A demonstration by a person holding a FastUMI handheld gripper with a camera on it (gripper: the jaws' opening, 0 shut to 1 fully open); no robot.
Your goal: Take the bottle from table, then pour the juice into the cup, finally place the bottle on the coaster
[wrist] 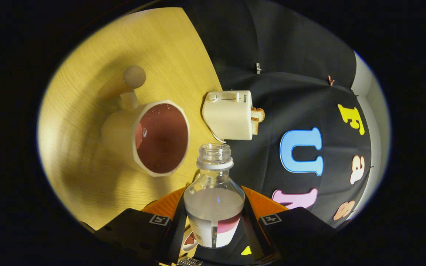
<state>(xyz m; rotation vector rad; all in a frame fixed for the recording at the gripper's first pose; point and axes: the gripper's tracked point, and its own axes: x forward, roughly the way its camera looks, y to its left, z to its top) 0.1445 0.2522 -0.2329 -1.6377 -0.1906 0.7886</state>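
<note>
My gripper (213,218) is shut on a clear plastic bottle (213,192), one finger pressing each side of its labelled body. The bottle has no cap and holds pale liquid up to its shoulder. The whole view is rolled, so the wooden table (98,111) stands beside the bottle. Just beyond the bottle's open mouth (215,150) and to its table side is a white cup (154,138) with a reddish-brown inside and a knobbed handle. The cup's opening faces me. No liquid is running from the bottle's mouth.
A cream toaster (229,115) with a slice of bread (257,120) in its slot stands at the table's edge beyond the bottle. A round edge of something (190,240) shows under the bottle near the fingers.
</note>
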